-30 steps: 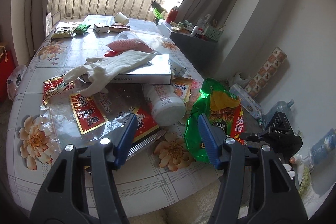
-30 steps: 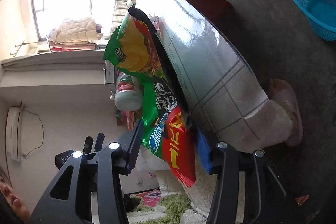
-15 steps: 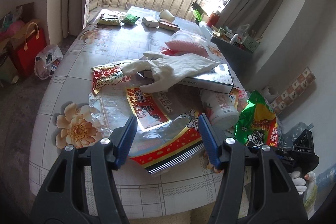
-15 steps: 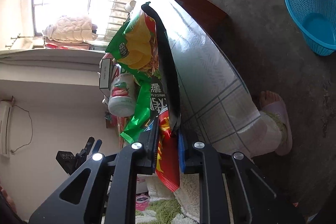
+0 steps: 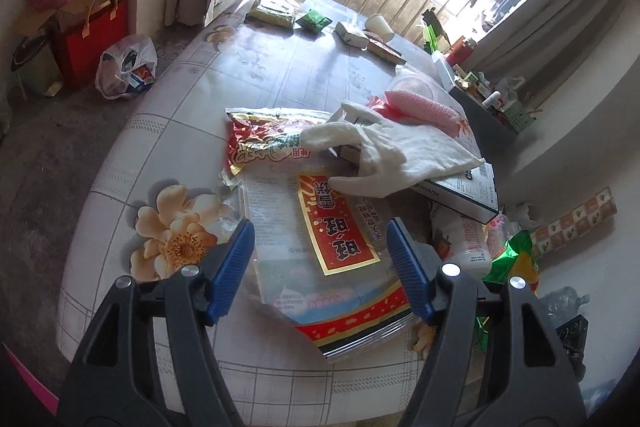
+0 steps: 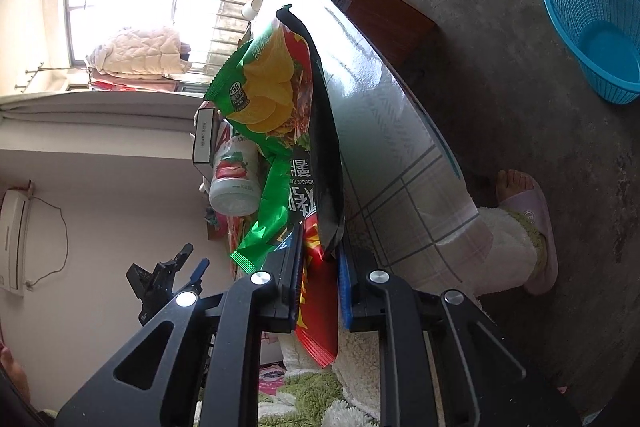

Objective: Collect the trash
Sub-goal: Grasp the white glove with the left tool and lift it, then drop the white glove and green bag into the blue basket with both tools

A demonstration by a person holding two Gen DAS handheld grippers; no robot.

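Note:
My left gripper (image 5: 320, 263) hovers over the near edge of the table (image 5: 176, 131), its jaws opening and nothing pressed between them. Beneath it lies a flat clear-and-red snack wrapper (image 5: 336, 247). A crumpled red wrapper (image 5: 264, 147) and a white glove (image 5: 396, 155) lie just beyond. My right gripper (image 6: 320, 263) is shut on the red lower edge of a green chip bag (image 6: 272, 95) at the table's edge. The same chip bag (image 5: 516, 259) shows at the right of the left wrist view.
A white bottle (image 6: 232, 183) and a flat box (image 5: 468, 187) lie beside the chip bag. A pink sponge (image 5: 420, 107), paper cup (image 5: 378, 25) and small packets sit farther back. A blue basket (image 6: 596, 23) stands on the floor; a person's slippered foot (image 6: 528, 211) is near the table.
My left gripper has swung left from the chip bag to over the flat red wrapper and its jaws have widened. The right gripper has closed on the chip bag's edge.

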